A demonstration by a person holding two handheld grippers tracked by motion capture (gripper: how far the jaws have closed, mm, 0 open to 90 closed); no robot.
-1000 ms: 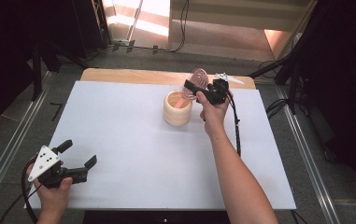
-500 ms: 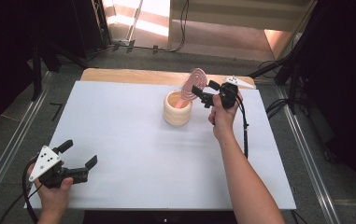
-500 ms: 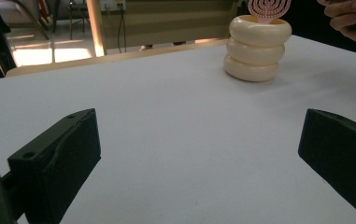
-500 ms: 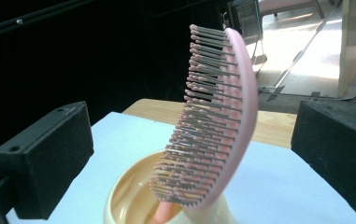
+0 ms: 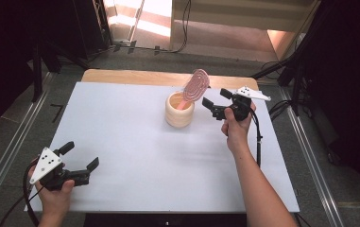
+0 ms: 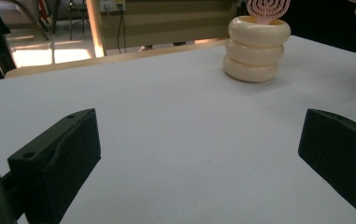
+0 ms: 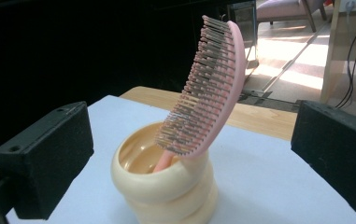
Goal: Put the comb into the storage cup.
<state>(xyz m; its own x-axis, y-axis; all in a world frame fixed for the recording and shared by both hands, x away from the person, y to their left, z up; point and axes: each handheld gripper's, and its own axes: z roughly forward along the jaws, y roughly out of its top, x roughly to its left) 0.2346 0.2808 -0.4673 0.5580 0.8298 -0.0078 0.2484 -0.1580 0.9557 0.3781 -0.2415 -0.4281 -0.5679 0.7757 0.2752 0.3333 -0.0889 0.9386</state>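
Note:
A cream ribbed cup point(image 5: 179, 110) point(image 6: 257, 49) point(image 7: 165, 186) stands at the back middle of the white table point(image 5: 135, 142). A pink hairbrush point(image 5: 195, 86) point(image 7: 210, 81) point(image 6: 268, 8) stands handle-down in it, its head leaning over the rim toward the right. My right gripper point(image 5: 214, 101) point(image 7: 189, 158) is open just right of the cup, jaws either side of brush and cup without touching them. My left gripper point(image 5: 80, 158) point(image 6: 199, 154) rests open at the front left, nothing between its jaws.
A bare wooden strip point(image 5: 135, 77) runs along the table's far edge. Metal rails point(image 5: 12, 142) flank the table on both sides. A cable point(image 5: 259, 142) trails from the right gripper down the right side of the table.
My right gripper let go of the hairbrush and drew back to the right, now open beside the cup. The brush stays leaning in the cup. The left gripper has not moved.

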